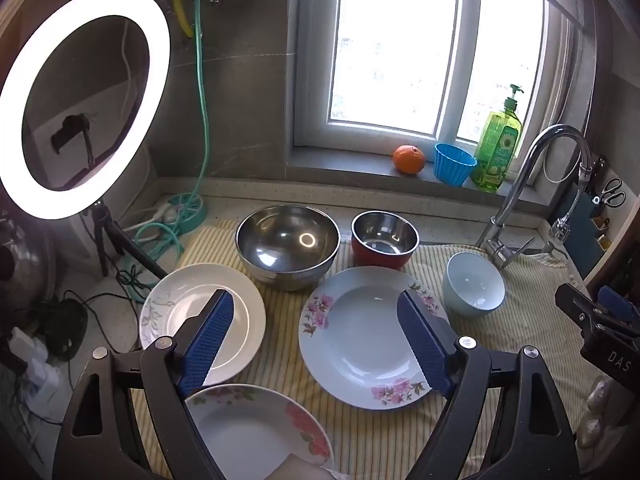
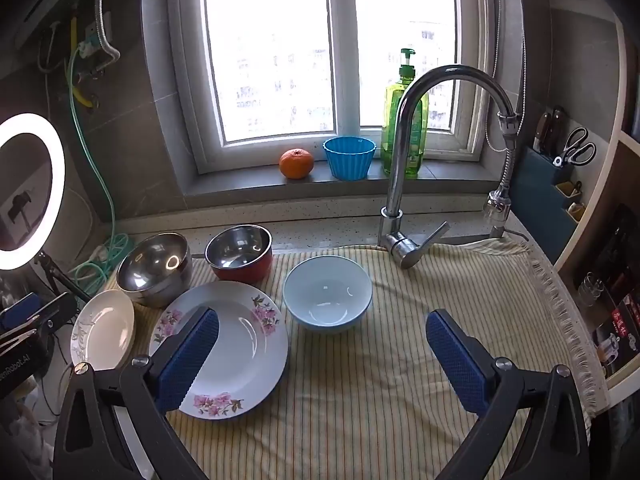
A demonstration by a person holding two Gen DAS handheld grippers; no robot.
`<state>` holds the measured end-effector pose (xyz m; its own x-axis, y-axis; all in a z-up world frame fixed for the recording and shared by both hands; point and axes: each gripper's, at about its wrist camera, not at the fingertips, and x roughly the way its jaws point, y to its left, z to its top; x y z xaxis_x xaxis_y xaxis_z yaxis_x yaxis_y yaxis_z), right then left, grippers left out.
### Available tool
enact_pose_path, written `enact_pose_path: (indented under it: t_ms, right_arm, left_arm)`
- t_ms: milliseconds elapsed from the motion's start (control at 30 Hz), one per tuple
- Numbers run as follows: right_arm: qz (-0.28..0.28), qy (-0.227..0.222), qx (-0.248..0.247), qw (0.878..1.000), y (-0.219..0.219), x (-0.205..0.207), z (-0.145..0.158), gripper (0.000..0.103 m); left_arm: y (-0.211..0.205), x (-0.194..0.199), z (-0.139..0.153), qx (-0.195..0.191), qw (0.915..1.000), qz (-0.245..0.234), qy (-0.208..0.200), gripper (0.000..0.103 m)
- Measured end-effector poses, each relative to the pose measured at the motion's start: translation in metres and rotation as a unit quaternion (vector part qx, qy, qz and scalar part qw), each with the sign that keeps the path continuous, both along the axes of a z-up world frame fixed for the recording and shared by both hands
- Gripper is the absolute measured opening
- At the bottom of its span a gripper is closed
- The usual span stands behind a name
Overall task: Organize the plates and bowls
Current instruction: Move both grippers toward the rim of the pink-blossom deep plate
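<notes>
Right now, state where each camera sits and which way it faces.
Left wrist: on the left gripper, angled down at the pink-flower plate and large steel bowl; its open blue fingers show, plus the other gripper at right.
Right wrist: on the right gripper, angled down at the striped cloth and light blue bowl; open fingers show.
Shared: both face the window, plate, bowls, faucet.

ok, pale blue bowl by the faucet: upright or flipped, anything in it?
Upright and empty. The pale blue bowl sits rim-up on the striped cloth, its bare inner bottom visible in both views.
</notes>
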<state>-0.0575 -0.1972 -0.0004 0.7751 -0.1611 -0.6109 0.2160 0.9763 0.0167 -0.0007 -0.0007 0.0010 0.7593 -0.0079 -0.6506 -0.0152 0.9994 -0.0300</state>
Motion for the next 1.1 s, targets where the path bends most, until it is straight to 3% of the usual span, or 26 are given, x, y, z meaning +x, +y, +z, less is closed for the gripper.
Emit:
enact_pose_path:
  t_ms: [100, 133, 1100]
  right_arm:
    - [0.001, -0.004, -0.003, 1.0, 0.004, 0.002, 0.003, 0.103]
    - [0.0, -0.006, 0.019, 1.0, -0.002, -0.004, 0.007, 0.103]
    - [-0.004, -0.006, 0.002, 1.0, 0.004, -0.01, 0.007, 0.103]
  left_arm:
    - [-0.002, -0.004, 0.003, -0.011, 0.9999, 0.004, -0.008, 0.084]
    - [0.001, -0.004, 0.004, -0.019, 0.9998, 0.003, -0.005, 0.084]
    - [0.0, -0.005, 0.006, -0.019, 0.9998, -0.011, -0.005, 0.084]
